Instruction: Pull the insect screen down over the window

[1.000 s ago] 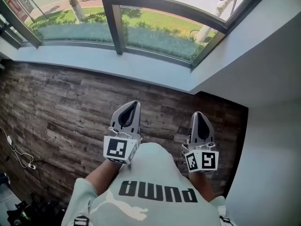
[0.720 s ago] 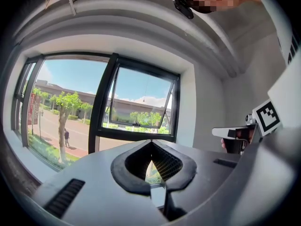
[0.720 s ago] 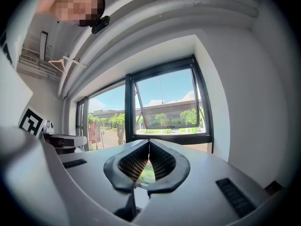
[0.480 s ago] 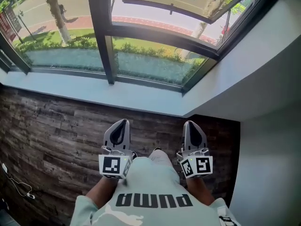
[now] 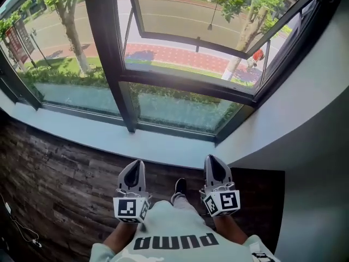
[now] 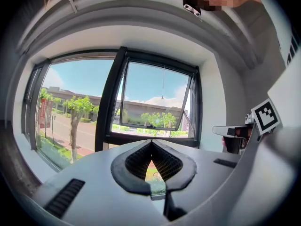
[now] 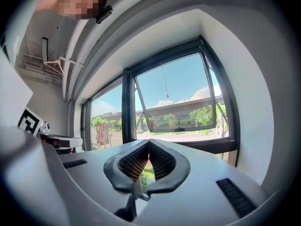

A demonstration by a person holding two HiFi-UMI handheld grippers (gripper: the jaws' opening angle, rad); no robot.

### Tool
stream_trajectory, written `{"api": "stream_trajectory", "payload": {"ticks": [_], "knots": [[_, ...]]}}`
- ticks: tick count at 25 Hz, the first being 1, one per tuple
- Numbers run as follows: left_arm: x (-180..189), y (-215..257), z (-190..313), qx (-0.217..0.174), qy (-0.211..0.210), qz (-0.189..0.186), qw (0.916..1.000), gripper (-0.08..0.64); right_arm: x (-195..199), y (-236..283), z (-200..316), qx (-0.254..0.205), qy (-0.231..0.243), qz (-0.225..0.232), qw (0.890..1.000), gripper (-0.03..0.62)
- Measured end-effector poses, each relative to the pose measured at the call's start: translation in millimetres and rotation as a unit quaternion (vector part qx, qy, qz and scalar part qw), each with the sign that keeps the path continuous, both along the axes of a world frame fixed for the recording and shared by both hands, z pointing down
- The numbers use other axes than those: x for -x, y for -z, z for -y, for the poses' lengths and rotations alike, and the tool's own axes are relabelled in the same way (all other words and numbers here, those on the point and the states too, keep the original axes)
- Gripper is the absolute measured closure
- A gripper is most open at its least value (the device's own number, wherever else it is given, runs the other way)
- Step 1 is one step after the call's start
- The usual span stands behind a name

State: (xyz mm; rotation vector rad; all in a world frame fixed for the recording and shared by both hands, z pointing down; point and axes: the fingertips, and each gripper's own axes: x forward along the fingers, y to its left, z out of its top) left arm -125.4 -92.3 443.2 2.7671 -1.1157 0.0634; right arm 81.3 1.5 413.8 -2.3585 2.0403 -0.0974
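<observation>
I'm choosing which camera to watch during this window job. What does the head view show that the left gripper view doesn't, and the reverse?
Only the head view shows the wooden floor at the person's feet, a shoe, the shirt and the marker cube on the left gripper. Only the left gripper view shows the ceiling, sky, and the top of the window. Both show that window's tilted-open pane, the thin cord hanging in it, the left gripper and the right gripper, both shut and empty.

Stepped closer to window (image 5: 106, 48), carrying left gripper (image 5: 137, 168) and right gripper (image 5: 212, 164) from mid-floor (image 5: 60, 173) to near sill (image 5: 82, 130); now showing open sash (image 5: 180, 40) far right.
</observation>
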Motion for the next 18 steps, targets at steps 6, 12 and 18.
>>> {"api": "stream_trajectory", "payload": {"ticks": [6, 12, 18], "knots": [[-84.4, 4.7, 49.5, -0.003, 0.007, 0.004, 1.0000, 0.548, -83.5, -6.3, 54.7, 0.003, 0.016, 0.008, 1.000, 0.588], [-148.4, 27.3, 100.7, -0.022, 0.011, 0.013, 0.9996, 0.548, -152.9, 22.2, 103.2, -0.011, 0.022, -0.011, 1.000, 0.588], [-190.9, 36.2, 145.7, -0.045, 0.015, 0.023, 0.9986, 0.548, -205.2, 31.0, 140.0, -0.020, 0.024, -0.037, 0.999, 0.588]]}}
